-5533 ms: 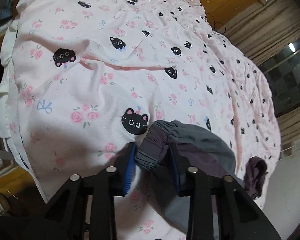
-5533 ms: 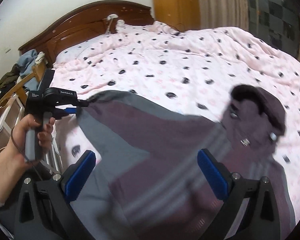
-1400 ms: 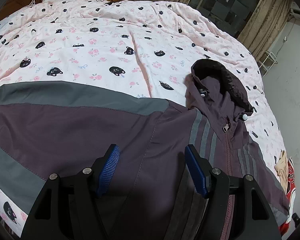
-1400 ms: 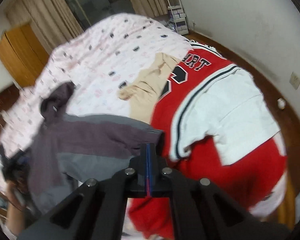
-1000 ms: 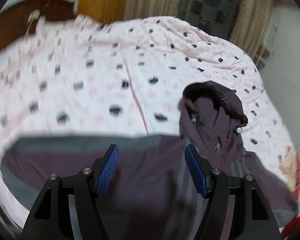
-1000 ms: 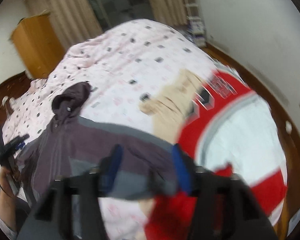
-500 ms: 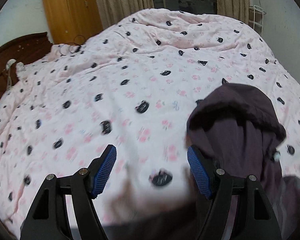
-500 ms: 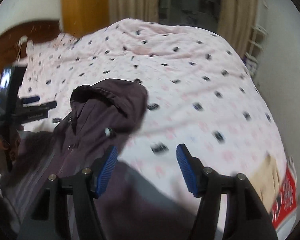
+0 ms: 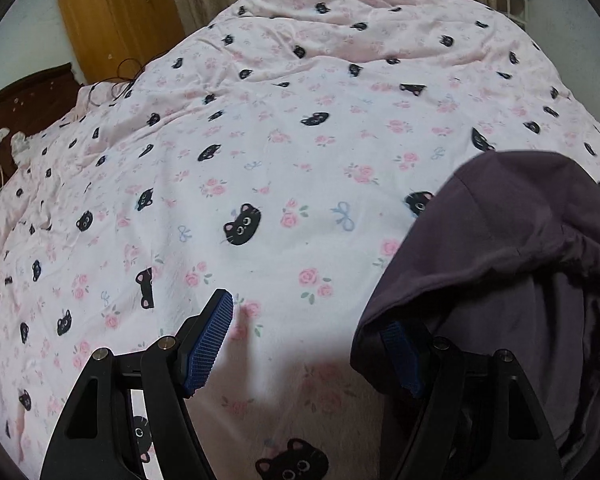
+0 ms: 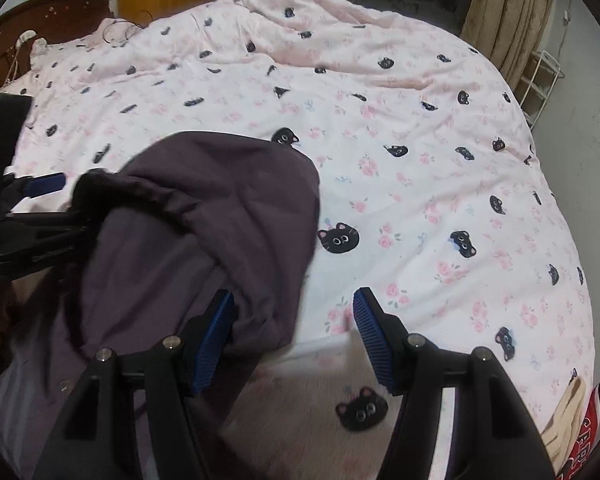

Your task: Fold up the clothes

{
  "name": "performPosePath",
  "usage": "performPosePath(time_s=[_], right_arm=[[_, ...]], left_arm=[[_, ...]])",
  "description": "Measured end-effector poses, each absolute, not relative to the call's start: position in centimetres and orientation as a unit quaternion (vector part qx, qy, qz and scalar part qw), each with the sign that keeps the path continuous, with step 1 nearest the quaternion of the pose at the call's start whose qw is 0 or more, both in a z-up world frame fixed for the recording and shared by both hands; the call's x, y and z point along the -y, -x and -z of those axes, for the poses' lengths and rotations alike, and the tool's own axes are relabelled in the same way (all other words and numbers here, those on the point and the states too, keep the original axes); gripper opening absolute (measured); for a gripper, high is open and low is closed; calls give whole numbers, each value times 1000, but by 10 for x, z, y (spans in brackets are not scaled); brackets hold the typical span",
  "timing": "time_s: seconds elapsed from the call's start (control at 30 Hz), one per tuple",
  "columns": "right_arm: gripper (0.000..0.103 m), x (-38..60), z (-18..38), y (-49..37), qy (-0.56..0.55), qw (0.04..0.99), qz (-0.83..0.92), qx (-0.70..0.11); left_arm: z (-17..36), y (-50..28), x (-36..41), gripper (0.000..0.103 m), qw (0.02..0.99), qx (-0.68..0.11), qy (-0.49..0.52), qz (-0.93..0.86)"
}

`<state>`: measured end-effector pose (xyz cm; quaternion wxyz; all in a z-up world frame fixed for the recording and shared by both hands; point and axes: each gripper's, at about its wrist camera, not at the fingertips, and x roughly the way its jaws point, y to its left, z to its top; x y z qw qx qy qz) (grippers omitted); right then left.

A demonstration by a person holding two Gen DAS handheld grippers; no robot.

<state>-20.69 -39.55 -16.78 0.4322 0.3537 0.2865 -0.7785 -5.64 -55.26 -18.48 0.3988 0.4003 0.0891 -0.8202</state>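
Pink bedding: a quilt [image 9: 284, 152] printed with black cat faces and roses covers the whole bed and carries the clothes. Left gripper [image 9: 312, 344], nearest in its own view, spread wide and grasping nothing; its left pad hangs over bare quilt, while its right pad sits at, perhaps under, the edge of the dark purple jacket [image 9: 512, 240], contact uncertain. Right gripper [image 10: 294, 338], likewise released and empty; its left pad lies against or just over the jacket's hood [image 10: 220, 208], its right pad above bare quilt. The hood, with a gathered dark rim, lies between the two grippers, the jacket body trailing toward the near edge of the bed. Beige garment [image 10: 566, 412] and red jersey [image 10: 586, 432] lie at the right edge, well apart from the hood. Beyond the bed: dark wooden headboard [image 10: 48, 12], orange wardrobe [image 9: 116, 20], curtains [image 10: 508, 4].
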Motion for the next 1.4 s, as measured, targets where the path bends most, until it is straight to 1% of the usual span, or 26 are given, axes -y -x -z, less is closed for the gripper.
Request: performPosePath(time_s=[0.03,0.07,0.1,0.17,0.23,0.3,0.33,0.37,0.43,0.57,0.63,0.73,0.8,0.9,1.0,1.07,1.2,1.3,1.4], right_arm=[[64,397,169,210,-347,420,787,-289],[64,396,169,212,-337,398,803,-291],[64,395,168,215,-328,380,816,-288],[67,386,160,217,-318,370,833,-261],[67,372,145,212,-288,375,849,-234],[74,357,131,200,-239,376,866,-225],[81,352,125,195,-222,374,872,-223],[83,349,124,195,-219,369,875,-225],[83,350,131,205,-254,369,864,-229],[83,361,171,229,-364,367,819,-251],[83,362,185,231,-384,367,807,-259],[83,355,184,229,-393,386,794,-258],[85,346,171,229,-391,413,785,-247],[85,329,145,235,-395,470,761,-210],[85,326,124,248,-404,509,740,-177],[85,332,116,258,-416,526,726,-156],[85,370,119,272,-457,547,689,-134],[85,412,135,279,-491,555,656,-142],[85,448,154,287,-525,555,630,-143]], left_arm=[[180,53,551,71,407,-87,-388,822],[176,49,550,78,415,-86,-375,824],[171,46,549,80,423,-84,-362,826],[163,39,546,81,439,-81,-336,829],[154,32,544,81,455,-77,-310,831],[145,24,541,86,470,-72,-286,832],[146,23,543,95,473,-73,-291,829],[151,22,547,98,472,-78,-306,823],[162,22,555,98,470,-88,-335,812],[199,31,566,98,451,-87,-419,783],[202,34,564,98,446,-80,-435,778],[189,27,556,98,443,-57,-441,779],[177,16,551,98,430,-47,-449,782],[162,2,549,98,401,-46,-453,795],[149,-4,551,98,376,-45,-455,806],[145,-4,555,98,376,-46,-453,807],[157,1,565,98,383,-66,-456,801],[183,13,569,98,394,-51,-487,778],[194,17,566,98,387,-48,-502,772]])
